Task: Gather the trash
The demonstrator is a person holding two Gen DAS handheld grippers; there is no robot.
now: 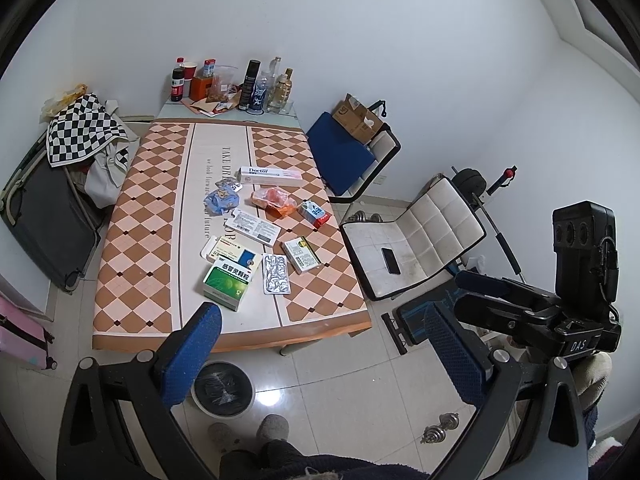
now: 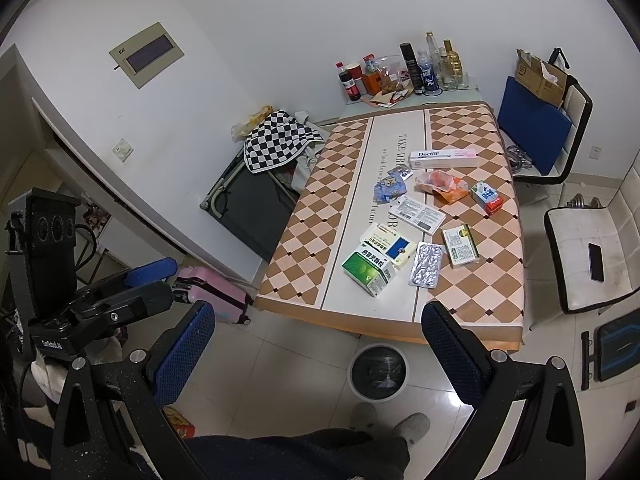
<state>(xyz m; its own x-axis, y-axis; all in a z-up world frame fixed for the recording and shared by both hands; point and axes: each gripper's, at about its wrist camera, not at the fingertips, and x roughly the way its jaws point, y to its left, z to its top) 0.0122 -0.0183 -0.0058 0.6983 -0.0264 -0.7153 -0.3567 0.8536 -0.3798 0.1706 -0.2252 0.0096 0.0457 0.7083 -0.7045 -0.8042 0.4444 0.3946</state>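
Green-fronted medicine box (image 1: 226,282) lies nearest the table's (image 1: 120,264) front edge, with a foil blister pack (image 1: 275,275) just beside it and a smaller green-and-white box (image 1: 302,255) further right; crumpled blue (image 1: 221,200) and orange wrappers (image 1: 274,200) sit behind. Both the left gripper (image 1: 320,354) and right gripper (image 2: 320,350) hang spread wide and empty, well short of the table. A lined bin (image 1: 223,388) stands on the floor below the front edge. Starting with the nearest box seems wisest: close across its narrow sides, then lower it over the bin.
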